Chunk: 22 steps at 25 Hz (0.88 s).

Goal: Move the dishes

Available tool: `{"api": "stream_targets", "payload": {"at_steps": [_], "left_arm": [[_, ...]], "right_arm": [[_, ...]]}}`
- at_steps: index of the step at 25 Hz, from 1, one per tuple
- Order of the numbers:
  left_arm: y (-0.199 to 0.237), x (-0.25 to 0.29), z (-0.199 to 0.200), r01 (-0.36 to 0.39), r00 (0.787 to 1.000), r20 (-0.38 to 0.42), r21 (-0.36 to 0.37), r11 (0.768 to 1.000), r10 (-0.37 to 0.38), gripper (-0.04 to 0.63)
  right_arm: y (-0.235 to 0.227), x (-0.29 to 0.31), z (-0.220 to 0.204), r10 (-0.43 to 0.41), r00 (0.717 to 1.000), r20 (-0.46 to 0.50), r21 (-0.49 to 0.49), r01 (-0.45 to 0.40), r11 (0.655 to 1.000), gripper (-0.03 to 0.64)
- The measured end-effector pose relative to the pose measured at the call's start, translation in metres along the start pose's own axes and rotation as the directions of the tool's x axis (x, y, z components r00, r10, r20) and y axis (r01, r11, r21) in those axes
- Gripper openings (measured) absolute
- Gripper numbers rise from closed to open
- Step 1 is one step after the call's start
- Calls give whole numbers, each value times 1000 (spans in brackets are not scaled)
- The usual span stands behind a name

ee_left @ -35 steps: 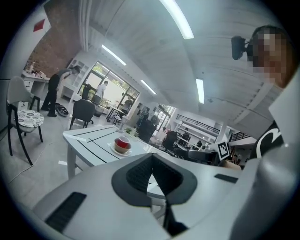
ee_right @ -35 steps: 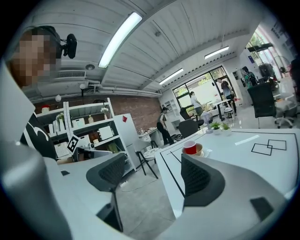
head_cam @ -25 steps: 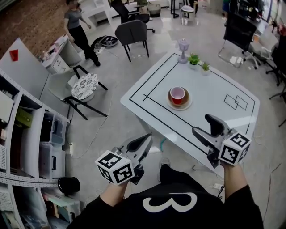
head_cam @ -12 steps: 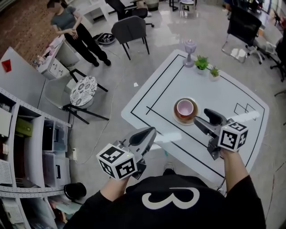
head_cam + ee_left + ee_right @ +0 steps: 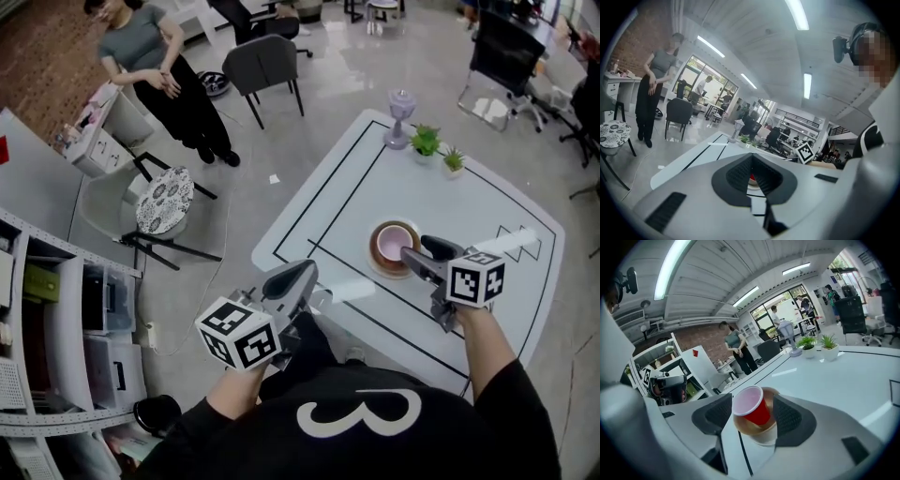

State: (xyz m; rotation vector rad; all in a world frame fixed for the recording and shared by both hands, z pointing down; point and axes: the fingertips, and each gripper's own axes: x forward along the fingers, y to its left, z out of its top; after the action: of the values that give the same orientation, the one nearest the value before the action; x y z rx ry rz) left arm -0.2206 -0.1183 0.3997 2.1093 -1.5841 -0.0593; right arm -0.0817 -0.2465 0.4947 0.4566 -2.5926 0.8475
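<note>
On the white surface (image 5: 450,202), inside its black-lined rectangle and toward the near edge: a red cup (image 5: 754,408) with a white inside, seated in a brown bowl (image 5: 751,428), over a white saucer (image 5: 764,440). Around that stack, the right gripper (image 5: 752,412), spread wide, one jaw to each side of cup and bowl; contact with either not clear. Off the surface's near-left corner, over the floor, the left gripper (image 5: 302,272), pressed together at the tips, pinching nothing. At the far edge, two small potted plants (image 5: 427,141) side by side, with a lilac goblet (image 5: 401,105) just beside them. Well apart, on the floor, a standing person (image 5: 159,70) near a chair with a patterned cushion (image 5: 164,199).
</note>
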Motion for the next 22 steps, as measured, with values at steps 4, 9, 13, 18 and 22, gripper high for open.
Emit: {"api": "stream_targets", "payload": {"at_steps": [4, 9, 13, 18, 22], "left_arm": [[11, 14, 4, 43, 998, -36, 8, 999, -42, 0], [19, 27, 11, 94, 994, -61, 20, 995, -93, 0], [25, 36, 7, 121, 988, -94, 17, 992, -119, 0], [23, 39, 9, 146, 985, -102, 29, 989, -142, 0], [24, 38, 9, 145, 985, -97, 28, 989, -141, 0]], "right_arm": [[-6, 9, -2, -29, 1000, -9, 41, 30, 999, 247], [-13, 17, -5, -84, 996, -14, 89, 85, 992, 195], [-16, 18, -5, -119, 993, -8, 128, 119, 985, 133], [-15, 17, -3, -156, 988, 11, 127, 153, 980, 75], [-18, 17, -2, -182, 983, 15, 131, 178, 975, 30]]}}
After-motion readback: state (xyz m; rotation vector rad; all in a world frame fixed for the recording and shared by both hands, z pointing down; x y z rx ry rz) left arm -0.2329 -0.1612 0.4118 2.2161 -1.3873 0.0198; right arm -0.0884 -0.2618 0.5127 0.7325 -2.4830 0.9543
